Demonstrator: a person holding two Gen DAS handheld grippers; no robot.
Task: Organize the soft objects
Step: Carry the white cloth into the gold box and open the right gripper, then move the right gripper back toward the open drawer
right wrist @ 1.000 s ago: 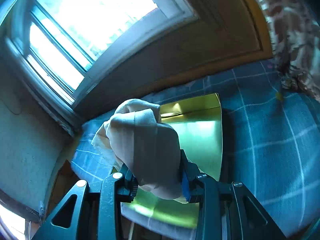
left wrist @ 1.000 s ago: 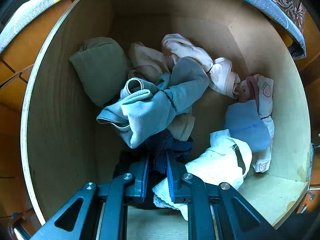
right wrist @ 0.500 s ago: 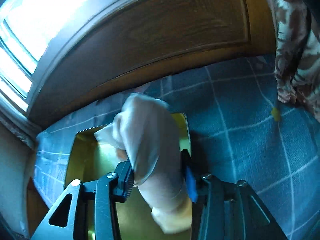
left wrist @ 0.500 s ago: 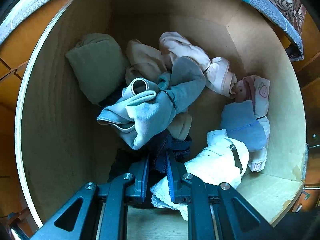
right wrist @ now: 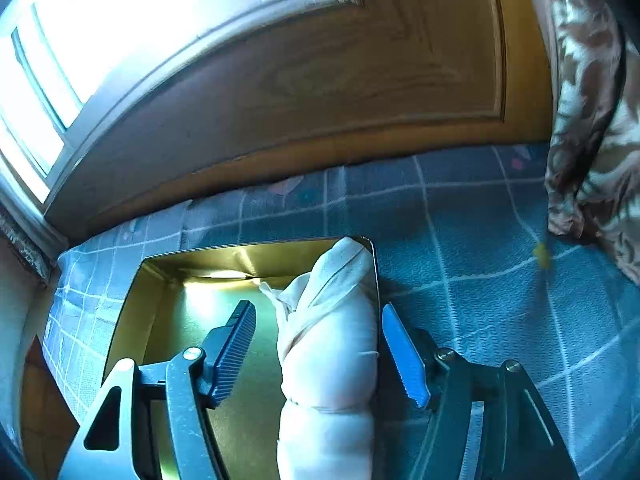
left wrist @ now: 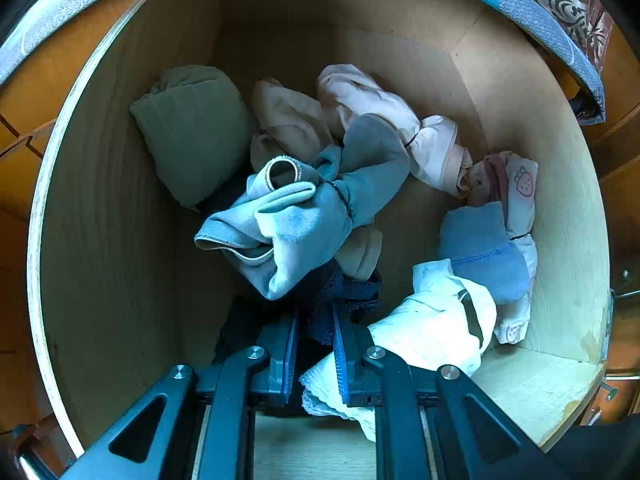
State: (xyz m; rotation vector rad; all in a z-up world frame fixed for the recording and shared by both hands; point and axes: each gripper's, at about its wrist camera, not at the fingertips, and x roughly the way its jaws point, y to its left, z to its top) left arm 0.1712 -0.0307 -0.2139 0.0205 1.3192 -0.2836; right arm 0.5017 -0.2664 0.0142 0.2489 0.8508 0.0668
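Release step of the sorting task. The right tongs (right wrist: 320,344) had just been opening, and their pads stood clear on either side of the cream rolled bundle (right wrist: 332,344), which lay along the right-hand wall of the gold tray (right wrist: 132,300). The tray rested on the blue checked bed cover (right wrist: 460,260), below a wooden panel (right wrist: 340,80) and a window (right wrist: 120,20). The left tongs (left wrist: 314,344) were nearly closed, pinching a dark blue lace-edged garment (left wrist: 352,290) at the near edge of the wooden drawer (left wrist: 100,220). The drawer held further rolled items: a grey-blue bundle (left wrist: 304,220), an olive roll (left wrist: 196,132), a pink bundle (left wrist: 380,112) and a white folded piece (left wrist: 436,324). By inference, the next move called for drawing the right tongs back without dragging the bundle, then lifting the dark garment clear of the pile overlapping it.
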